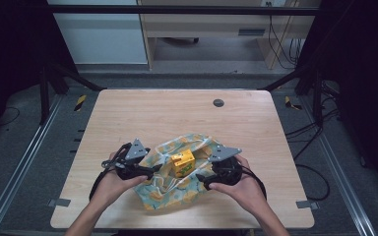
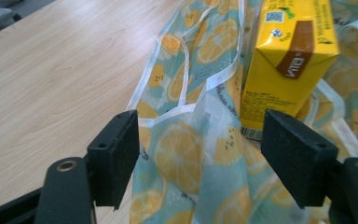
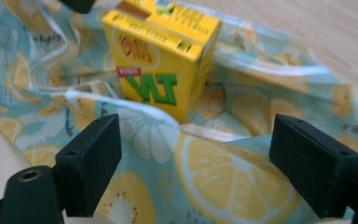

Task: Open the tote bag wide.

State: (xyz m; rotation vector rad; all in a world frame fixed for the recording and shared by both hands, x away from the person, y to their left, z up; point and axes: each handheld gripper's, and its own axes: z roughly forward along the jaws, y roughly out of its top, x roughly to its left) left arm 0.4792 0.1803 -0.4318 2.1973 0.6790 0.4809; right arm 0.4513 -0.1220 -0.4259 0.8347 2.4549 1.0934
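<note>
In the high view, a yellow drink carton (image 1: 182, 162) is standing upright on a crumpled lemon-print cloth bag (image 1: 170, 189) in the lower middle of the frame, on the near part of the wooden table (image 1: 142, 113). The left gripper (image 1: 153, 170) is reaching in from the carton's left and the right gripper (image 1: 200, 178) from its right, each held in a hand coming up from the bottom edge.

In the left gripper view, the jaws are standing wide apart with nothing pinched; a raised fold of the bag (image 2: 200, 154) with its white trim is lying between them, and the carton (image 2: 284, 60) is rising behind it at the upper right, partly blocked by that fold.

In the right gripper view, the jaws are also spread wide and gripping nothing; the bag's fabric (image 3: 223, 177) is bunching up across the gap, in front of the carton (image 3: 161, 56) at upper centre.

A small dark round grommet (image 1: 218, 103) is sitting in the table's far part, well apart from the bag.
</note>
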